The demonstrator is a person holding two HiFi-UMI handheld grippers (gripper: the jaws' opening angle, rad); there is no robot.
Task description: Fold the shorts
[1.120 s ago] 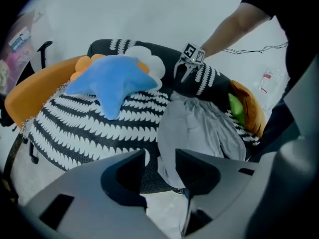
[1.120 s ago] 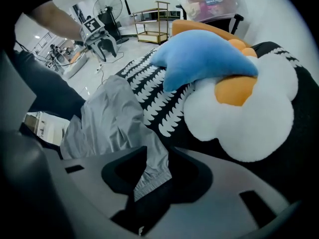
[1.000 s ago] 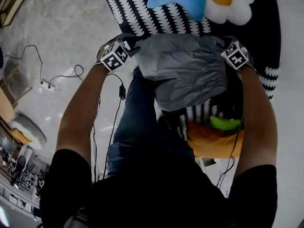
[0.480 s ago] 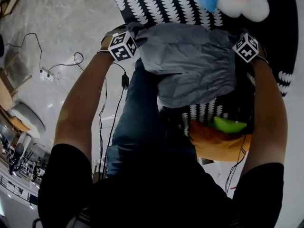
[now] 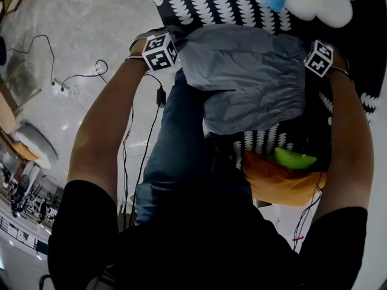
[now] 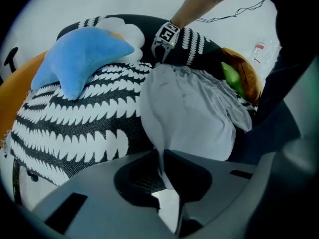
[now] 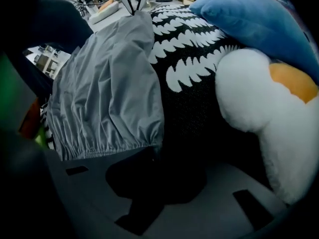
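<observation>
The grey shorts (image 5: 251,77) lie spread on a black-and-white patterned cover (image 5: 242,5), stretched between my two grippers. My left gripper (image 5: 179,41) is at their left corner. In the left gripper view its jaws have just been closing, and the left gripper (image 6: 162,157) pinches a fold of the grey shorts (image 6: 189,108). My right gripper (image 5: 304,45) is at the right corner. Its jaws have also just been closing. In the dark right gripper view the elastic waistband corner of the shorts (image 7: 107,98) runs into the right gripper (image 7: 152,158).
A blue star cushion (image 6: 79,59) and a white flower cushion (image 7: 259,98) lie on the cover beyond the shorts. An orange cushion (image 5: 284,183) with a green piece sits near my right arm. My jeans leg (image 5: 175,144) is below, and cables (image 5: 78,80) trail on the marble floor.
Both grippers have moved a little farther out over the patterned cover, the shorts going with them. The cloth now lies spread wider between the two marker cubes.
</observation>
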